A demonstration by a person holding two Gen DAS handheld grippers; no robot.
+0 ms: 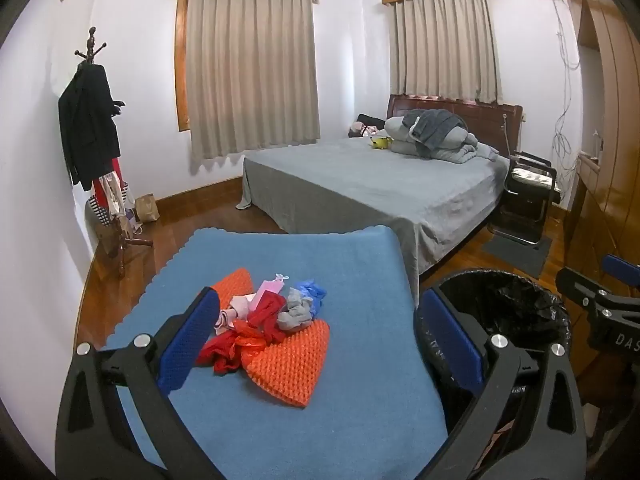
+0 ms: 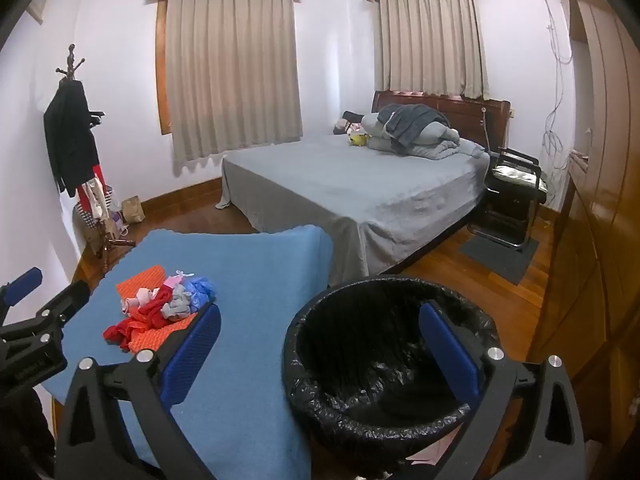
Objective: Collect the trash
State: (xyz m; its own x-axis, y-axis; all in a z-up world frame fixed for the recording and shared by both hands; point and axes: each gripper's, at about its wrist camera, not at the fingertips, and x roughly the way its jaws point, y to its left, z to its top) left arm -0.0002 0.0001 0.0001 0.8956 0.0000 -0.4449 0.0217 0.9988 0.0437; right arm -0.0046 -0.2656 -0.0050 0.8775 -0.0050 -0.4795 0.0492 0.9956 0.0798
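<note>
Bin bottom (black liner) unclear

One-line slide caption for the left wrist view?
Open left gripper hovers over a trash pile on the blue cloth, beside the black-lined bin.

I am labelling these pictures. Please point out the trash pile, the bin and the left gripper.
trash pile [image 1: 264, 320]: left wrist view, red plastic in its middle.
bin [image 2: 394, 286]: right wrist view, far rim.
left gripper [image 1: 320, 338]: left wrist view, between fingertips.
</note>
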